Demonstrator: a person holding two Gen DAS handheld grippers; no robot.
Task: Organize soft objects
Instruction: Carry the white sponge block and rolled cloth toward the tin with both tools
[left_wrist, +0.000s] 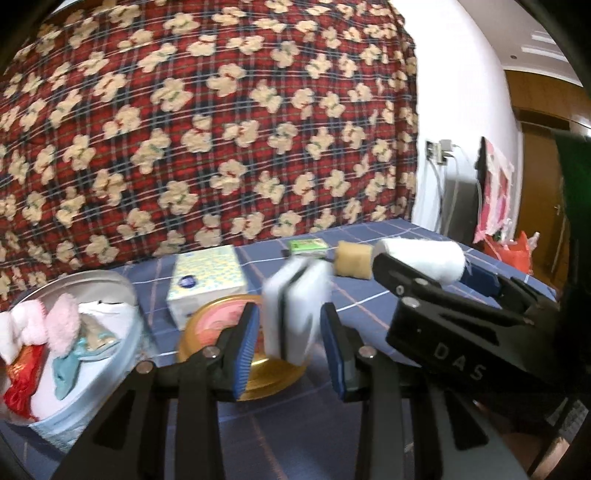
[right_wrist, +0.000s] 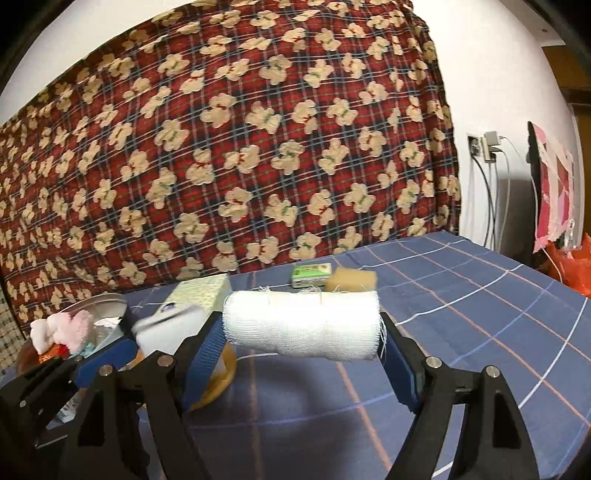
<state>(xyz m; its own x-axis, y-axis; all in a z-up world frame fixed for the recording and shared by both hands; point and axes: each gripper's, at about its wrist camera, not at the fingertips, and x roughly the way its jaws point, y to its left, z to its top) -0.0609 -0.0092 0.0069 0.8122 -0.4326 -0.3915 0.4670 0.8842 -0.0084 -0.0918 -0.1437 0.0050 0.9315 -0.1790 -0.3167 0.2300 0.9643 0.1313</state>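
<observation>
Both loads look bound for the round tin (left_wrist: 125, 291) of soft things at the near left, so carry each level and let go only once it is over the rim. The left gripper (left_wrist: 290, 347) fingers pinch a white sponge (left_wrist: 295, 310) upright above the counter (right_wrist: 461, 295). The right gripper (right_wrist: 303, 354) fingers clamp a gauze roll (right_wrist: 303, 325) crosswise, end to end, between them.
</observation>
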